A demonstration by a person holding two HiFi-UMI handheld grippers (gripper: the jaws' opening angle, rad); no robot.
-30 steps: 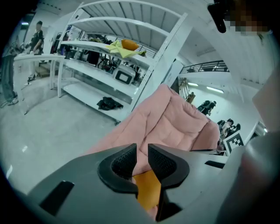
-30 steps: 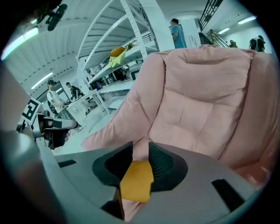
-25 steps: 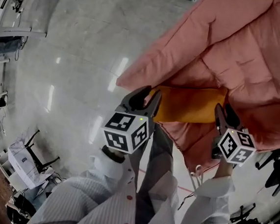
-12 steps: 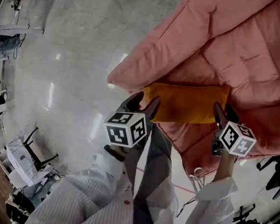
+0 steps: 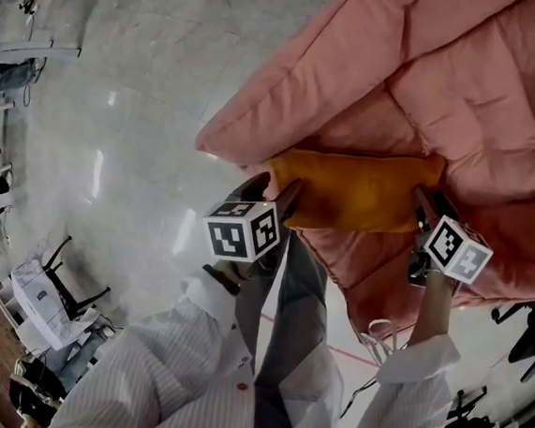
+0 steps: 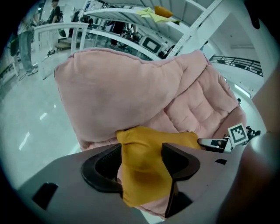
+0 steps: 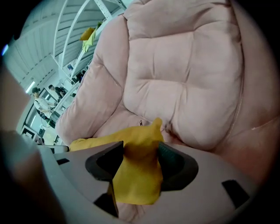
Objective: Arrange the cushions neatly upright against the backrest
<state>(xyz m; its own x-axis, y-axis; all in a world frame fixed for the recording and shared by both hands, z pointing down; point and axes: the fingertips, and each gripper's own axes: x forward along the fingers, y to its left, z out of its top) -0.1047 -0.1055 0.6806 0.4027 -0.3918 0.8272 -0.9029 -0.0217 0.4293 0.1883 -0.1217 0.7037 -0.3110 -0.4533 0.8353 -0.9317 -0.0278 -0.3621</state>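
**Release under way at the front of the seat**

Head view: the yellow cushion is lying lengthwise just right of centre, on the front part of a pink quilted lounger that is filling the frame from 12 to 4 o'clock. The left hand-held gripper is sitting at the cushion's 9 o'clock end and the right hand-held gripper at its 3 o'clock end.

Left gripper view: the jaws have just been opening and are standing wide. A fold of the yellow fabric is lying loosely between them rather than being pinched.

Right gripper view: it is the same here, with the jaws spread and a yellow corner sitting between them unclamped. The padded backrest is rising at 12 to 2 o'clock, apart from the cushion.

Risks, as I judge them: the cushion is resting low and flat, so it is likely to slump or slide off the front edge. The loose fabric may also catch on a jaw and drag as the grippers pull away.

Surface and room: the upholstery is looking soft and deeply tufted. A glossy grey floor is reflecting the lights from 8 to 11 o'clock. White railings and distant people are suggesting a large workshop hall.
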